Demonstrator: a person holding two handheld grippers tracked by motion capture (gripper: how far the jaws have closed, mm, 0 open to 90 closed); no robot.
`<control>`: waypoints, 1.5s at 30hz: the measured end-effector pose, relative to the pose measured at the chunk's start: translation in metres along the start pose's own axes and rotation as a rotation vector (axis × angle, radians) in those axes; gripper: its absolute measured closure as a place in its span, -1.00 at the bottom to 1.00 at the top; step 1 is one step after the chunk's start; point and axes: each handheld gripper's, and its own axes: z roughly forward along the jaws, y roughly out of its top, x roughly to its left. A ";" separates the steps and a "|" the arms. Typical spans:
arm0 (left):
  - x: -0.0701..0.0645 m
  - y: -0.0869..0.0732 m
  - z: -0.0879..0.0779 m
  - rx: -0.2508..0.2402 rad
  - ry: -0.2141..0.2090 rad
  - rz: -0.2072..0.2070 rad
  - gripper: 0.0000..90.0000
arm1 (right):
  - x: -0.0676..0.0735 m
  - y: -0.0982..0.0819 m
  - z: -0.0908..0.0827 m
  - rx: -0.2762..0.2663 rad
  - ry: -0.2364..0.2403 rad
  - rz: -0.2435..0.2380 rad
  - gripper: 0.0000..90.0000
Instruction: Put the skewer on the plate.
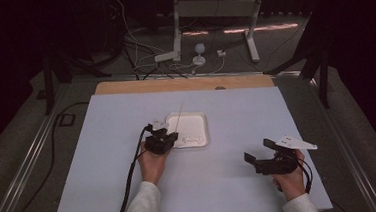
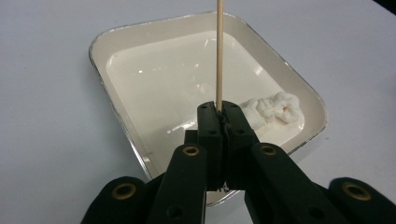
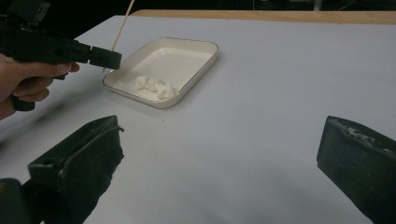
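- Left gripper is up at the near edge of the white tray, jaws pressed tight together on a thin wooden skewer.
- The skewer stands up out of the jaw tips and runs away over the tray; in the high view it is a pale line slanting toward the far side of the table.
- From the right gripper view, the skewer pokes up and back past the left gripper, which hangs just beside the tray's left rim.
- In the tray lies a small clump of white fluffy stuff, cotton or marshmallow, hard to tell; it sits in the corner nearest the left gripper, just to the right of the jaw tips in that gripper's view.
- The clump rests on the tray floor, with the skewer not touching it.
- Right gripper is well apart from the tray, over bare table at the person's right, jaws spread wide with nothing between them.
- Both jaws loom dark at the bottom corners of the right gripper view, a broad stretch of table between them.
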 end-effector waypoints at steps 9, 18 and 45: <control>0.001 -0.002 0.007 0.025 -0.001 -0.030 0.97 | 0.001 -0.001 0.001 0.004 0.005 -0.002 -1.00; 0.003 -0.005 0.011 0.032 0.011 -0.068 0.86 | 0.001 -0.001 0.001 0.002 0.004 -0.002 -1.00; 0.007 0.000 -0.073 -0.207 -0.099 0.013 -0.66 | 0.003 -0.001 -0.004 -0.024 -0.021 -0.019 -1.00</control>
